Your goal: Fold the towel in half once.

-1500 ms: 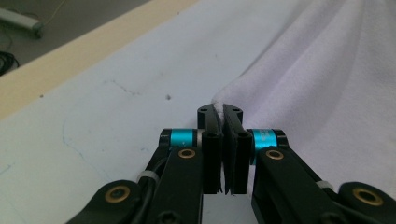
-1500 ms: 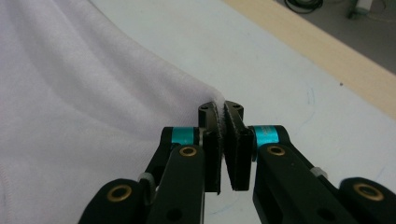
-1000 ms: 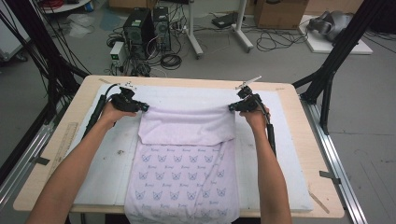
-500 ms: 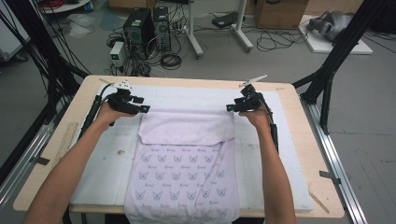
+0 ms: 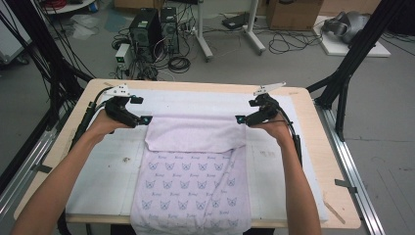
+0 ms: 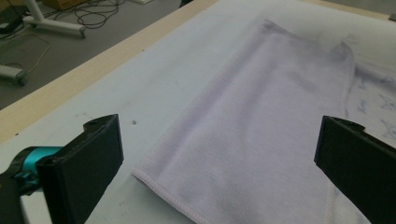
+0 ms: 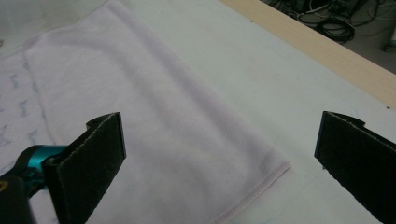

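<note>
A pale lilac towel (image 5: 195, 134) lies on the white mat, its far part folded back over the printed part (image 5: 193, 188). My left gripper (image 5: 140, 120) hovers just off the fold's far left corner, my right gripper (image 5: 240, 119) just off its far right corner. Both have just been opening and now stand wide open with nothing between the jaws. In the left gripper view the gripper (image 6: 224, 172) hangs over the towel (image 6: 261, 130), whose hemmed corner lies below. In the right gripper view the gripper (image 7: 224, 163) is likewise above the towel (image 7: 154, 116).
The white mat (image 5: 303, 161) covers a wooden table (image 5: 313, 105). Black frame poles (image 5: 359, 44) stand at both sides. On the floor behind are computer towers (image 5: 147, 29), cables and a cardboard box (image 5: 293, 12).
Both grippers went from shut on the fold's far corners to wide open, letting the towel go. Both hands lifted a little and drew slightly away from the corners.
</note>
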A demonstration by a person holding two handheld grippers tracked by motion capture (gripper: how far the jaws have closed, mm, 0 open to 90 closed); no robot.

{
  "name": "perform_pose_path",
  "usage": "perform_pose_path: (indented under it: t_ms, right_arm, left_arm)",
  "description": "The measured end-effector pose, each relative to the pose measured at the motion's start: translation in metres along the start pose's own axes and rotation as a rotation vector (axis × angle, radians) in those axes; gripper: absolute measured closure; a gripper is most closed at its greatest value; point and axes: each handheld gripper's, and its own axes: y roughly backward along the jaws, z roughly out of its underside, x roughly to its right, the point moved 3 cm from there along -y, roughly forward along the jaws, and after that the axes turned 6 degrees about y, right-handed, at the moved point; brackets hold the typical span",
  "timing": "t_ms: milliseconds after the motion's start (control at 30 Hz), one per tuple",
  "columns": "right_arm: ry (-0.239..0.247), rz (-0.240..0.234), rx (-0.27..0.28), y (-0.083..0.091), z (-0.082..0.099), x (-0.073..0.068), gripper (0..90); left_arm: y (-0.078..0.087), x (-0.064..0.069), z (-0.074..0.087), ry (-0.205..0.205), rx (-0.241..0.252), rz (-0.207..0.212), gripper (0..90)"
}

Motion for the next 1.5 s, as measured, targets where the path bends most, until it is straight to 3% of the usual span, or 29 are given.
perform_pose_path:
  t_ms: [233, 333, 567, 700, 1000, 1233, 1300, 1500]
  right_arm:
    - [0.050, -0.040, -0.001, 0.013, 0.017, -0.015, 1.0]
    - [0.069, -0.048, -0.030, 0.018, 0.019, -0.019, 1.0]
    - [0.141, -0.098, 0.009, 0.027, 0.017, -0.033, 1.1]
    - [0.186, -0.127, -0.023, 0.024, 0.026, -0.042, 2.0]
    - [0.254, -0.165, -0.095, 0.012, 0.045, -0.052, 7.3]
    - [0.289, -0.194, -0.157, 0.001, 0.049, -0.054, 22.5]
    - [0.302, -0.199, -0.181, -0.001, 0.050, -0.054, 31.5]
    - [0.334, -0.211, -0.233, -0.005, 0.053, -0.054, 58.6]
  left_arm:
    - [0.012, 0.016, 0.016, -0.032, -0.003, 0.034, 1.7]
    - [0.017, 0.020, 0.023, -0.029, 0.016, 0.039, 1.7]
    - [0.025, 0.030, 0.038, -0.057, 0.035, 0.074, 1.7]
    - [0.021, 0.038, 0.048, -0.097, -0.013, 0.088, 1.7]
    - [0.010, 0.043, 0.066, -0.099, -0.074, 0.124, 1.7]
    - [-0.004, 0.043, 0.074, -0.087, -0.141, 0.123, 1.8]
    - [-0.007, 0.043, 0.077, -0.083, -0.156, 0.122, 2.8]
    - [-0.008, 0.041, 0.080, -0.078, -0.151, 0.102, 21.3]
